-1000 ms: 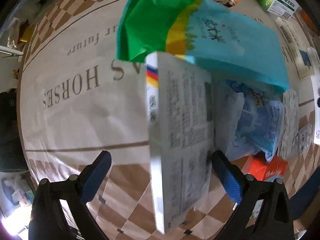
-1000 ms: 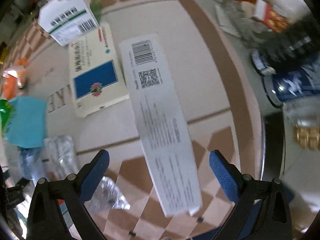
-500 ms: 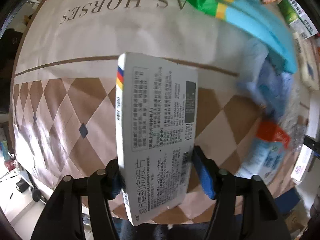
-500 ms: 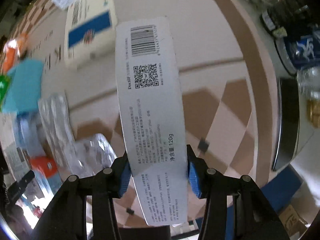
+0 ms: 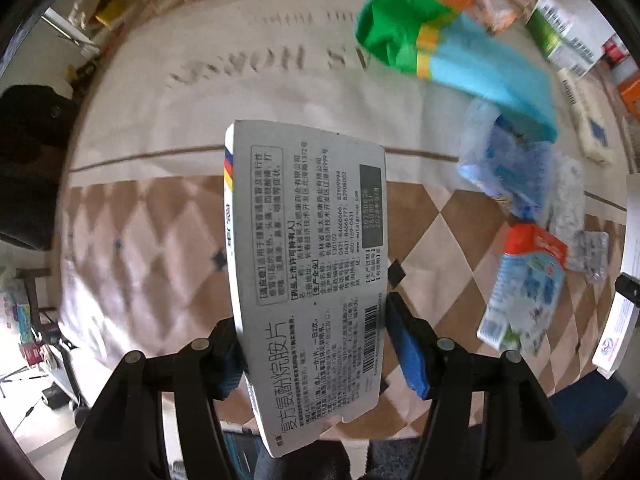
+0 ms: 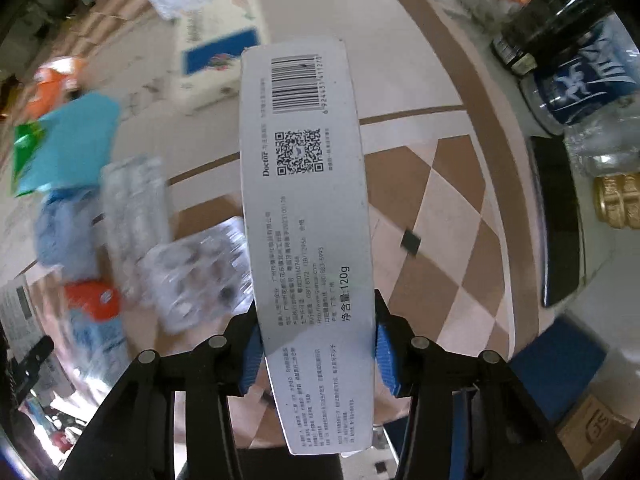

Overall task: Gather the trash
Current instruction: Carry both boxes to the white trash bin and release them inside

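We hold one piece of trash in each gripper. The left gripper (image 5: 316,344) pinches a flat medicine box (image 5: 308,264) across its width, blue pads pressed on both long edges near the barcode end; its jaws have just been closing onto the box. Gripping the narrow dimension keeps the broad printed face toward the camera and lets most of the box project forward, clear of the fingers.

The right gripper (image 6: 316,352) is clamped on a long white carton (image 6: 308,208) (barcode and QR code at the far end), pads bearing on its two long sides toward the near end. Its jaws have likewise just been closing on this carton.

Both cartons appear lifted off the patterned tablecloth (image 5: 160,128), since no edge visibly rests on it. We judge that the pick is complete for both items and that carrying them to a bin comes next; no bin shows in either view.

Remaining trash lies on the cloth: a green and blue bag (image 5: 452,52), crumpled blue wrappers (image 5: 508,168), blister packs (image 6: 200,276) and a white box with a blue panel (image 6: 216,60). Dark bottles (image 6: 568,56) stand at the table edge in the right view, well apart from the carton.
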The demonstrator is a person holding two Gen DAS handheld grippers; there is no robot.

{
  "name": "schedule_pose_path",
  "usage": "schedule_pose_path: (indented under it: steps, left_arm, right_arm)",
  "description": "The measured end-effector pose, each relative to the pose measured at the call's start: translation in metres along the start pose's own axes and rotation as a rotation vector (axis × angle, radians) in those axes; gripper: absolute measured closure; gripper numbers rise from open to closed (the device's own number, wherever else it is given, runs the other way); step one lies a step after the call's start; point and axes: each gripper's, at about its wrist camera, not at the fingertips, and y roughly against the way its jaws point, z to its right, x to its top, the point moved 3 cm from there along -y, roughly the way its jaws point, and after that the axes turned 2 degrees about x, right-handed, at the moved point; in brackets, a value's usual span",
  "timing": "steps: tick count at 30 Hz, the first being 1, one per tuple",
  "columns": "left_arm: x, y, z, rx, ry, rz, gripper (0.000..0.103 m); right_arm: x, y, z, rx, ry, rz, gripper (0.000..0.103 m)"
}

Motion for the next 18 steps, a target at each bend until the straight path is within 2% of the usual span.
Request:
schedule_pose_path:
  steps: [1, 4, 6, 8, 9, 10, 14, 18]
  left_arm:
    - [-0.007, 0.013, -0.004, -0.001, -0.002, 0.023, 0.043]
    - [-0.021, 0.046, -0.012, -0.012, -0.012, 0.101, 0.043]
    - [-0.041, 0.071, -0.025, -0.021, -0.023, 0.155, 0.043]
    - [-0.066, 0.075, -0.045, -0.030, -0.037, 0.202, 0.043]
    - [-0.077, 0.074, -0.054, -0.036, -0.040, 0.219, 0.043]
    - [-0.087, 0.069, -0.066, -0.044, -0.047, 0.229, 0.043]
    - [-0.140, 0.056, -0.119, -0.076, -0.063, 0.219, 0.043]
    - [-0.193, 0.030, -0.151, -0.091, -0.047, 0.140, 0.043]
  right_arm:
    - [-0.014, 0.011, -0.002, 0.010, 0.012, 0.019, 0.054]
    - [-0.055, 0.041, -0.038, 0.033, 0.080, 0.085, 0.054]
    - [-0.089, 0.059, -0.066, 0.074, 0.111, 0.110, 0.054]
    - [-0.116, 0.074, -0.076, 0.104, 0.135, 0.123, 0.054]
    - [-0.140, 0.079, -0.093, 0.120, 0.149, 0.131, 0.054]
    - [-0.155, 0.092, -0.091, 0.136, 0.155, 0.129, 0.054]
    - [-0.225, 0.095, -0.135, 0.171, 0.189, 0.094, 0.054]
    - [-0.308, 0.067, -0.174, 0.198, 0.229, -0.011, 0.054]
